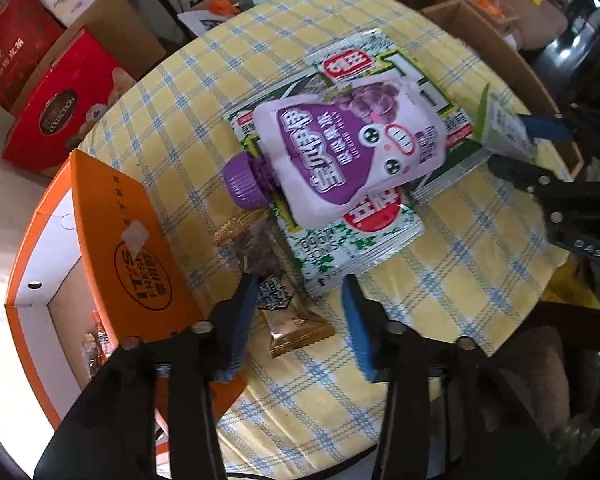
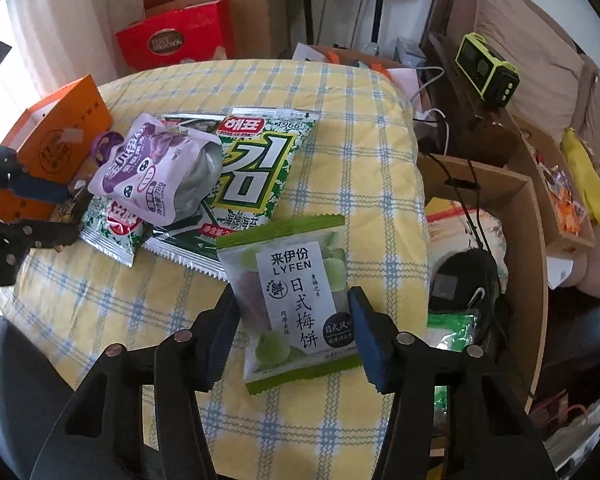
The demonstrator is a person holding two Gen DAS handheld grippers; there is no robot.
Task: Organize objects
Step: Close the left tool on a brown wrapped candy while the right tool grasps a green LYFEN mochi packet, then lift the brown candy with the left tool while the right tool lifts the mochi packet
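While my right gripper (image 2: 292, 336) is clamped on the green plum-cake packet (image 2: 296, 304), held upright above the checked tablecloth (image 2: 360, 152), my left gripper (image 1: 300, 320) hangs spread over the gold snack packet (image 1: 296, 324), whose long axis runs between the pads toward the orange box (image 1: 112, 232).

The orange box (image 1: 112, 240) walled the table's left edge. The purple pouch (image 1: 340, 152) lay stacked on the seaweed packets (image 2: 256, 168), blocking the centre. Bare checked cloth (image 2: 100, 300) lay open near the front edge; a cardboard box (image 2: 532, 240) bounded the right side.
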